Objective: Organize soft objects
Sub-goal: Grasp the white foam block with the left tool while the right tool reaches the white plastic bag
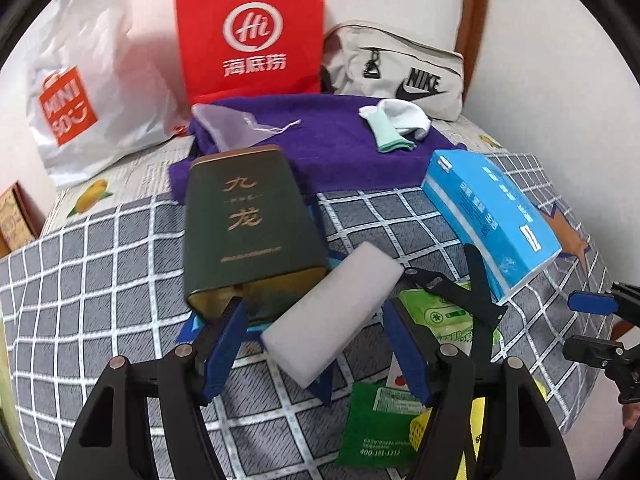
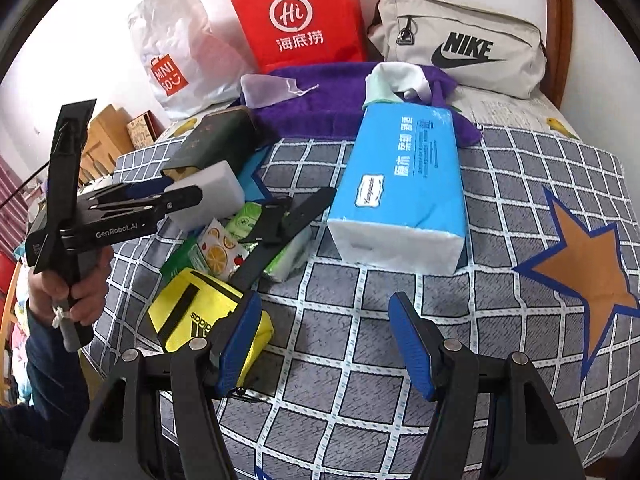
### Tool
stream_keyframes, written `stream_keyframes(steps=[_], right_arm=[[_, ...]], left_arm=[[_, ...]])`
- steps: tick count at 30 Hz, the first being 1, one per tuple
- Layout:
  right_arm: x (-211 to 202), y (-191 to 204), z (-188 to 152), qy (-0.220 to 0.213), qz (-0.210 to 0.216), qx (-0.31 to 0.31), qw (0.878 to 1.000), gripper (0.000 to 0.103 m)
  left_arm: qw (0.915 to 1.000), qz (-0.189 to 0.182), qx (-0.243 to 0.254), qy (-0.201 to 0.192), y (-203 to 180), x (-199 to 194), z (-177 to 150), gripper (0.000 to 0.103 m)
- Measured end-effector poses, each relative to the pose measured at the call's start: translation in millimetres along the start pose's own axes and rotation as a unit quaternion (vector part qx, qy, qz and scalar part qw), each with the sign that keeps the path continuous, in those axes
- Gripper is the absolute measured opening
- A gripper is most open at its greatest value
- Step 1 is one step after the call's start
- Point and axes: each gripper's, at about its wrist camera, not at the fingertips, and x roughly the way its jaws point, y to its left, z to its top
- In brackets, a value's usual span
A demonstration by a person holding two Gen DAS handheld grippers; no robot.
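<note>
Along the back wall of the bed (image 2: 500,208), left to right, stand a white shopping bag (image 1: 80,92), a red paper bag (image 1: 252,36) and a beige pouch (image 1: 404,72), upright and apparently ready as places to sort into. Before them lies a purple towel (image 1: 320,140), spread flat, with a sheer drawstring pouch (image 1: 228,124) at its left and white-and-mint socks (image 1: 396,124) at its right, as if already set apart.

Nearer, the clutter sits in a heap on the checked cover: a dark green box (image 1: 248,224) tilted on its side, a white foam block (image 1: 332,312) leaning against it, then green wipes packets (image 1: 436,312), a black strap (image 1: 476,292) draped over them, a yellow pouch (image 2: 200,316), and a blue tissue pack (image 2: 404,184) lying alone at the right.

Left gripper (image 1: 316,344) hovers over the foam block, its blue fingers (image 1: 224,348) spread partway to either side of it; whether a pad touches the foam is hard to say, but nothing looks pinched. Right gripper (image 2: 324,344) has its fingers (image 2: 412,348) likewise half spread and empty over bare cover, aimed towards the tissue pack, well short of it. Foam first, tissue next, seems the plan.
</note>
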Motion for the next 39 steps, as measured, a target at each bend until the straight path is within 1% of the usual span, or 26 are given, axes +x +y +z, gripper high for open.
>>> stream_keyframes(steps=[2, 3, 4, 5, 8, 12, 16, 21, 23, 24, 28, 31, 35, 37, 39], right_arm=[[2.9, -0.3, -1.5, 0.004, 0.003, 0.000, 1.000, 0.066], [4.6, -0.2, -2.8, 0.006, 0.005, 0.000, 1.000, 0.066], [6.1, -0.1, -4.4, 0.007, 0.006, 0.000, 1.000, 0.066], [7.3, 0.0, -5.8, 0.008, 0.008, 0.001, 1.000, 0.066], [9.2, 2.9, -11.2, 0.010, 0.016, 0.000, 1.000, 0.066], [8.1, 10.0, -19.6, 0.013, 0.023, -0.004, 1.000, 0.066], [4.7, 20.5, -29.1, 0.011, 0.008, -0.014, 1.000, 0.066], [-4.8, 35.5, -42.4, 0.006, 0.015, -0.009, 1.000, 0.066], [-7.2, 43.7, -49.4, 0.005, 0.003, -0.004, 1.000, 0.066], [-8.2, 48.6, -54.4, 0.003, -0.005, 0.003, 1.000, 0.066], [-10.7, 63.2, -70.5, -0.005, -0.012, 0.040, 0.999, 0.066], [-8.5, 79.7, -80.4, -0.002, -0.010, 0.053, 0.999, 0.066], [0.8, 100.3, -85.5, 0.002, -0.017, 0.057, 0.998, 0.066], [5.3, 105.7, -84.9, 0.002, -0.019, 0.073, 0.997, 0.066], [9.6, 108.9, -83.1, 0.003, -0.012, 0.090, 0.996, 0.066]], left_arm=[[0.9999, 0.009, 0.011, 0.002, -4.7, 3.9, 0.1, 0.067], [0.9998, 0.010, 0.014, 0.001, -6.6, 5.1, 0.2, 0.065], [0.9998, 0.011, 0.015, -0.001, -7.7, 5.1, 0.1, 0.060], [0.9998, 0.009, 0.015, -0.002, -8.1, 4.6, -0.1, 0.052], [0.9998, 0.007, 0.018, -0.007, -9.6, 0.5, -0.8, 0.048], [0.9998, 0.004, 0.009, -0.016, -7.0, -12.1, -1.2, 0.047], [0.9995, 0.003, -0.006, -0.030, -2.0, -30.0, -2.0, 0.047], [0.9989, 0.014, -0.018, -0.040, 2.8, -46.8, -7.6, 0.047], [0.9985, 0.014, -0.024, -0.047, 6.2, -55.7, -10.5, 0.047], [0.9984, 0.012, -0.025, -0.049, 7.1, -58.2, -11.2, 0.047], [0.9979, 0.006, -0.023, -0.061, 10.2, -72.0, -14.1, 0.047], [0.9975, 0.000, -0.020, -0.069, 13.3, -80.3, -15.9, 0.047], [0.9966, -0.014, -0.018, -0.079, 20.2, -87.1, -16.7, 0.047], [0.9964, -0.021, -0.016, -0.081, 22.5, -88.2, -17.0, 0.047], [0.9961, -0.027, -0.015, -0.083, 25.8, -88.7, -17.6, 0.047]])
